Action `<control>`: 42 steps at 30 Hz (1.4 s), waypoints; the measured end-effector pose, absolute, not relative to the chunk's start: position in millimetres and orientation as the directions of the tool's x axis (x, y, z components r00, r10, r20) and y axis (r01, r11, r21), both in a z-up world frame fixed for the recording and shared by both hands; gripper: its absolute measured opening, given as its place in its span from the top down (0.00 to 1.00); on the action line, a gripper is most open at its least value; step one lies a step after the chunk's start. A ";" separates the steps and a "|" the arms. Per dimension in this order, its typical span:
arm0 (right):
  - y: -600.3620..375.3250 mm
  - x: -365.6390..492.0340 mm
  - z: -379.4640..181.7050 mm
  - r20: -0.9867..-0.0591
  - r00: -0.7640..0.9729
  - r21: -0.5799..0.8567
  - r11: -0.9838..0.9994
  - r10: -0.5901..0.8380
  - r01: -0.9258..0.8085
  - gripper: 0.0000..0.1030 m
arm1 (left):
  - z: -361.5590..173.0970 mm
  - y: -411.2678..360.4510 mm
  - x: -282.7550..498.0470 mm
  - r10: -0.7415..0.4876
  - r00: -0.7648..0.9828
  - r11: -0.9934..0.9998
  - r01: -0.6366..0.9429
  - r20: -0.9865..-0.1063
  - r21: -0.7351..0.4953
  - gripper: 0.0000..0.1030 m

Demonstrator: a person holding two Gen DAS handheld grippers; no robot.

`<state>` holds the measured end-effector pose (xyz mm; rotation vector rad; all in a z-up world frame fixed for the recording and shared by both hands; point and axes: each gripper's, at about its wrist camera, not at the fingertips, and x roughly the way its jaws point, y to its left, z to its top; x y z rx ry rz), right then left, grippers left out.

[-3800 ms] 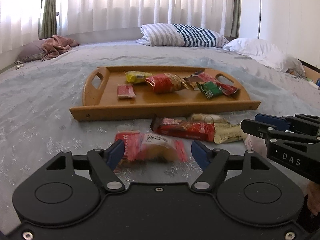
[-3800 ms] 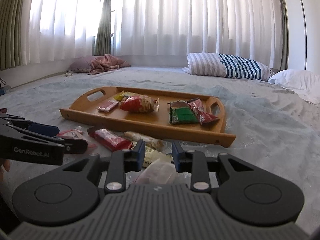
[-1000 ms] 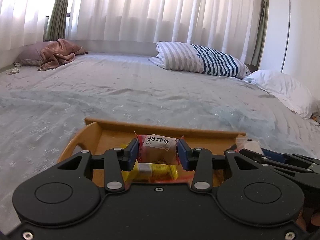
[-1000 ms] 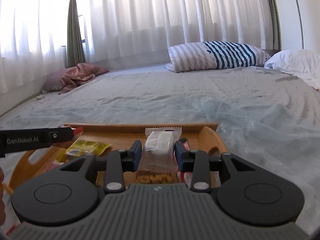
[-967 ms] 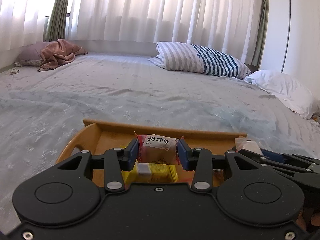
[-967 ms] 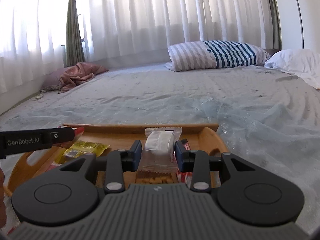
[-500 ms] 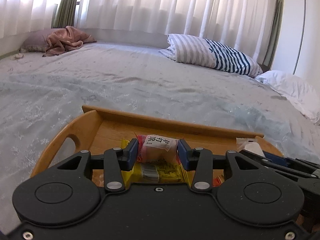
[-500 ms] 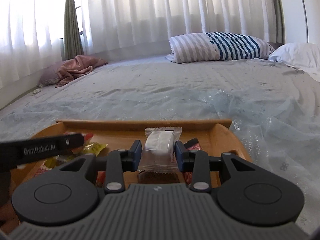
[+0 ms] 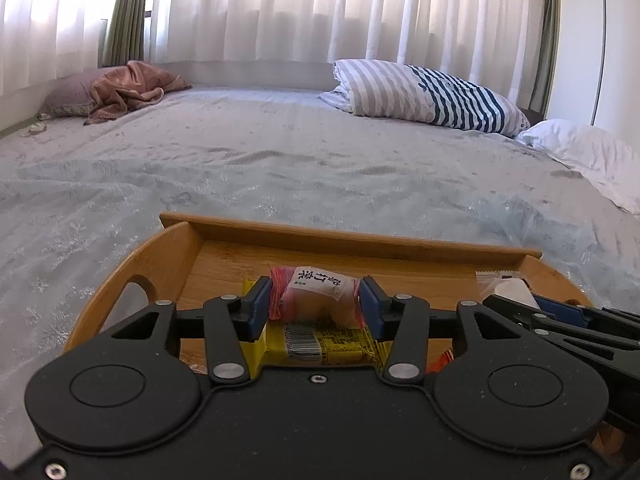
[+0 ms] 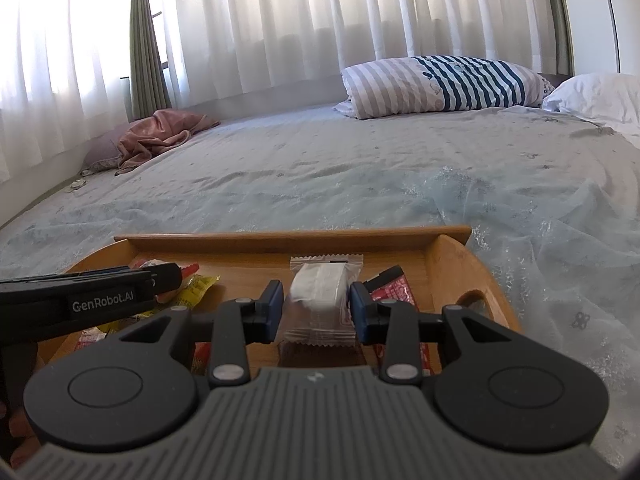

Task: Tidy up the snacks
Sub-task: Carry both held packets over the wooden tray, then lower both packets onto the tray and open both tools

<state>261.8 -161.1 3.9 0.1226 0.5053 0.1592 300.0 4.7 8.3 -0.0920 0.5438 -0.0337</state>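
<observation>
My left gripper (image 9: 316, 300) is shut on a pink and clear wrapped cake (image 9: 314, 294), held just above the wooden tray (image 9: 168, 256), over a yellow packet (image 9: 328, 346). My right gripper (image 10: 316, 306) is shut on a clear packet with a white snack (image 10: 322, 292), held above the right part of the tray (image 10: 452, 264). A red packet (image 10: 394, 290) lies under it. The left gripper shows in the right wrist view (image 10: 172, 272) at left; the right gripper shows in the left wrist view (image 9: 520, 300) at right.
The tray lies on a grey-blue bedspread (image 9: 280, 168). A striped pillow (image 9: 424, 92), a white pillow (image 9: 588, 152) and a pink blanket (image 9: 120, 88) lie at the far side, below white curtains. Several more packets lie in the tray under the grippers.
Both grippers have moved forward and lower over the tray, each still holding its snack. The tray's far wall and handles now show larger and closer.
</observation>
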 end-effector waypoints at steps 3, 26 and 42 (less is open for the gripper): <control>-160.9 262.3 3.6 -0.473 0.861 0.159 0.980 0.184 -0.122 0.60 | 6.9 5.8 301.0 -0.065 0.853 0.994 0.011 -0.518 -0.108 0.56; -165.7 259.4 1.3 -0.453 0.868 0.192 0.973 0.204 -0.128 0.38 | 5.1 9.2 303.5 -0.060 0.847 0.994 0.005 -0.529 -0.105 0.31; -171.0 242.5 16.2 -0.433 0.865 0.192 0.964 0.252 -0.184 0.11 | 17.1 21.9 281.8 -0.036 0.825 0.996 -0.016 -0.564 -0.087 0.04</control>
